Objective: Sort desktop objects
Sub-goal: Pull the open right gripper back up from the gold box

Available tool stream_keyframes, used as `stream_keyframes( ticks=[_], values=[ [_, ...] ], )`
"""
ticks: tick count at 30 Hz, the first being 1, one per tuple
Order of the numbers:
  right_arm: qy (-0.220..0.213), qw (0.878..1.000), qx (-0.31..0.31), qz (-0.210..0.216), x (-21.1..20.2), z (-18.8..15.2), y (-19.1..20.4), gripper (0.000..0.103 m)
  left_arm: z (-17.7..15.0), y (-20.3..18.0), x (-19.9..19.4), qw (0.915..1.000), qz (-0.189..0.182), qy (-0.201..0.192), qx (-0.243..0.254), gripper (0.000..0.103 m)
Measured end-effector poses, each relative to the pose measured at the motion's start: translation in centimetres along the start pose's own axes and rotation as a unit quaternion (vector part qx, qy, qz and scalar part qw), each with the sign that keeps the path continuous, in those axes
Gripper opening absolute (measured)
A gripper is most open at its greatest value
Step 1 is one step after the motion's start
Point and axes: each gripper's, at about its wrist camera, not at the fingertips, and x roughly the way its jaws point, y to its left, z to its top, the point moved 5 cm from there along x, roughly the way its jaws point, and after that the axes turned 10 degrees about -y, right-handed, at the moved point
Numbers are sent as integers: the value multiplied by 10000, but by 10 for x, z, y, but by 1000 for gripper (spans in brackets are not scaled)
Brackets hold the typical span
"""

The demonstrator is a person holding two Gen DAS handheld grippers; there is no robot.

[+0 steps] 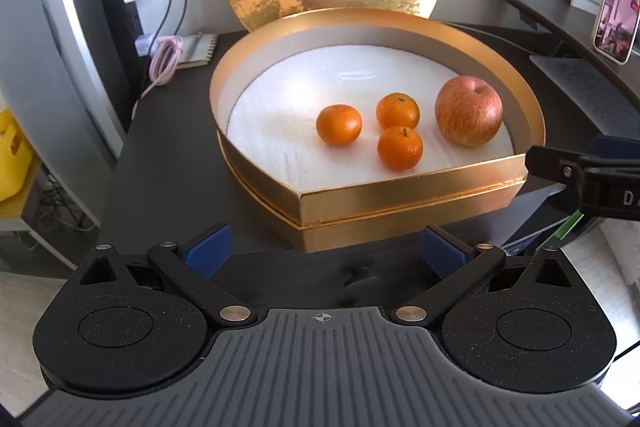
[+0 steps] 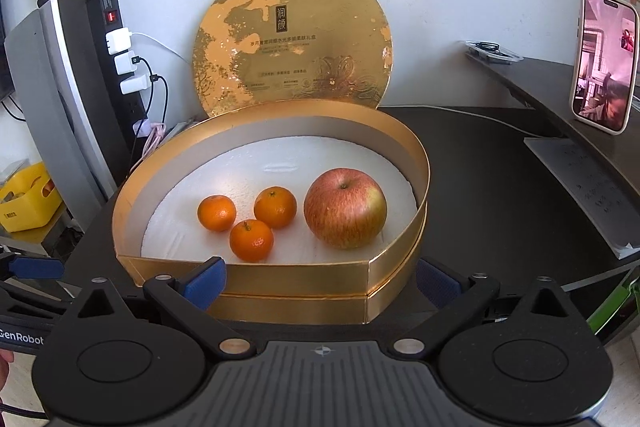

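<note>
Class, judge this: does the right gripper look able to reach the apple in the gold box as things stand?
Probably yes. The right gripper is open and empty, the box has no lid, and the apple stands apart from the tangerines.

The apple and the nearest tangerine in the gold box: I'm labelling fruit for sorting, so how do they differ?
The apple is much larger than the nearest tangerine. The apple is red streaked with yellow; the tangerine is plain orange. The apple sits at the right of the gold box, the tangerine near the front wall, left of centre. Both rest stem-up on the white liner, untouched by either gripper.
</note>
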Motion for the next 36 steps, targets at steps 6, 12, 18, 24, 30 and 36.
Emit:
stream_keyframes(
  ticks=[6, 12, 18, 24, 30, 36],
  values=[
    [-3, 10000, -9, 18, -2, -3, 6, 101, -3, 2, -6, 9999, 114, 3, 44, 103],
    [-22, 10000, -24, -17, -3, -4, 10, 101, -5, 5, -6, 9998, 148, 62, 115, 103],
    [-68, 9999, 19, -127, -4, -5, 10, 101, -4, 8, -8, 9997, 117, 55, 201, 103],
    [-169, 9990, 34, -403, -3, 0, 10, 101, -4, 13, -5, 9996, -5, 56, 266, 103],
    [-656, 9963, 384, -394, -17, 4, -1, 102, 6, 18, 0, 9984, -15, 187, 536, 103],
    [-818, 9909, 952, -482, -16, 7, -11, 102, 21, 20, 4, 9951, 97, 300, 935, 103]
  ],
)
